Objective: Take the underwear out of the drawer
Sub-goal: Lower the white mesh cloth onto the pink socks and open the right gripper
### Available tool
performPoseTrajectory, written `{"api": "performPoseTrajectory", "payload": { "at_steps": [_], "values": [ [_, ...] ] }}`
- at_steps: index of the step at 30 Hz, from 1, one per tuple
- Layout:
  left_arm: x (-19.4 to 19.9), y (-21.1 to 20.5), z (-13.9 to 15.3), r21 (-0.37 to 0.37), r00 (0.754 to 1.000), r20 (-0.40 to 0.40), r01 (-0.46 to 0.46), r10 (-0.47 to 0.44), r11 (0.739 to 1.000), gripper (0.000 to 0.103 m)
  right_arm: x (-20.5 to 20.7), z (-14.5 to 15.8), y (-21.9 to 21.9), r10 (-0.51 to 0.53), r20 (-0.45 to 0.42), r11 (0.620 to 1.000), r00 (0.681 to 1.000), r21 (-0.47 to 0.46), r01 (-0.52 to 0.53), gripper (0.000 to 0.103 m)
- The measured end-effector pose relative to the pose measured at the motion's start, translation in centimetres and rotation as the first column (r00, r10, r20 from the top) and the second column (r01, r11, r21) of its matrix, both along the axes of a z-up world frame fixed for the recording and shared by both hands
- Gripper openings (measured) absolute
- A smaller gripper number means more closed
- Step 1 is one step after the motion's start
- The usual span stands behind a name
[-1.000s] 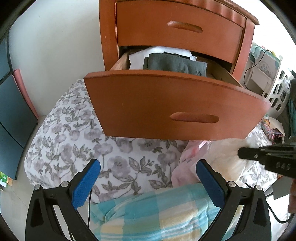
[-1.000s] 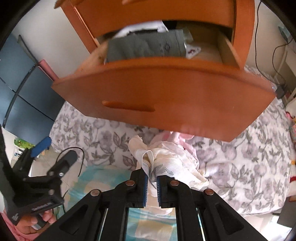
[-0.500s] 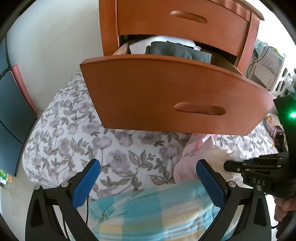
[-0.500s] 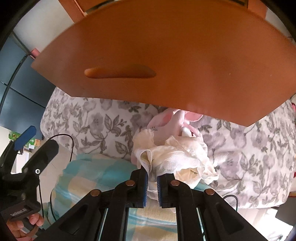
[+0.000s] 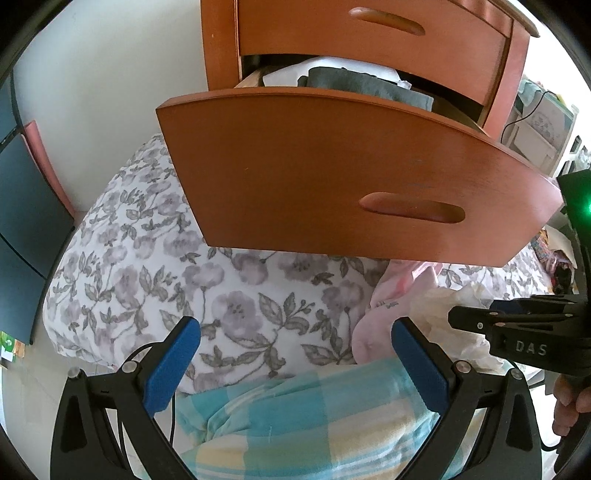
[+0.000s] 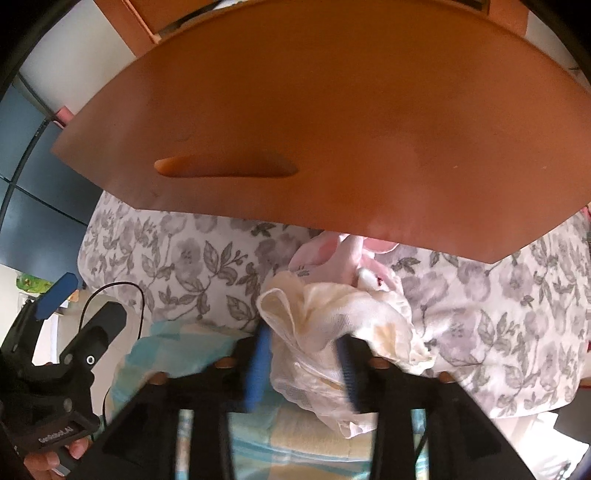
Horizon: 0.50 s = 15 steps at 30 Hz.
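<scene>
The open wooden drawer juts out over the bed, with a grey folded garment and white cloth inside. Below its front, cream underwear lies crumpled on a pink garment on the bed. My right gripper points down at the cream underwear, its jaws opening. The cloth sits between the blurred blue pads, which no longer pinch it. My left gripper hovers open over the bed with nothing between its fingers. The right gripper shows at the right of the left wrist view.
A grey floral bedcover spreads under the drawer, and a blue-and-yellow checked blanket lies nearest me. The upper drawer is closed. A dark blue cabinet stands at the left, white shelving at the right.
The right gripper sank with the cream underwear pinched in it, then its jaws parted, leaving the cloth loose on the pink garment. The left gripper stayed open and barely moved.
</scene>
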<state>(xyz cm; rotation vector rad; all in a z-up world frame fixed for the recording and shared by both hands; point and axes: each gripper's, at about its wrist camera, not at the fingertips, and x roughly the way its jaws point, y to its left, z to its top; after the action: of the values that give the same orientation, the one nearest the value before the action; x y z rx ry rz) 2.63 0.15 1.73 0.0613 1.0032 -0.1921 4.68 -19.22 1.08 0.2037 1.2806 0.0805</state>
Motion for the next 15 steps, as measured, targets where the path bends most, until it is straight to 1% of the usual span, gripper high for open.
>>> {"api": "performPoseTrajectory", "payload": {
  "at_steps": [1, 3, 5, 7, 12, 14, 15],
  "values": [
    [0.0, 0.0, 0.0, 0.000, 1.000, -0.001, -0.002, 0.002, 1.000, 0.103, 0.0, 0.2, -0.1, -0.003, 0.009, 1.000, 1.000, -0.006, 0.003, 0.063],
    [0.1, 0.1, -0.1, 0.001, 1.000, -0.001, -0.010, 0.010, 1.000, 0.103, 0.0, 0.3, -0.4, -0.007, 0.016, 1.000, 1.000, -0.015, 0.007, 0.064],
    [0.2, 0.2, -0.2, 0.000, 1.000, -0.004, -0.014, 0.014, 1.000, 0.103, 0.0, 0.4, -0.7, -0.016, 0.022, 1.000, 1.000, -0.027, 0.017, 0.071],
    [0.2, 0.2, -0.3, 0.000, 1.000, -0.006, -0.017, 0.017, 1.000, 0.103, -0.1, 0.6, -0.9, -0.020, 0.030, 0.999, 0.999, -0.040, 0.021, 0.073],
    [0.3, 0.3, -0.4, 0.001, 1.000, -0.008, -0.024, 0.024, 1.000, 0.103, -0.1, 0.6, -1.3, -0.033, 0.041, 0.998, 0.999, -0.059, 0.036, 0.082],
    [0.3, 0.3, -0.4, 0.000, 1.000, -0.009, -0.028, 0.028, 1.000, 0.103, -0.2, 0.6, -1.4, -0.036, 0.042, 0.998, 0.998, -0.059, 0.038, 0.090],
    [0.4, 0.3, -0.4, 0.000, 1.000, -0.009, -0.029, 0.029, 1.000, 0.103, -0.2, 0.6, -1.4, -0.037, 0.044, 0.997, 0.998, -0.060, 0.040, 0.091]
  ]
}}
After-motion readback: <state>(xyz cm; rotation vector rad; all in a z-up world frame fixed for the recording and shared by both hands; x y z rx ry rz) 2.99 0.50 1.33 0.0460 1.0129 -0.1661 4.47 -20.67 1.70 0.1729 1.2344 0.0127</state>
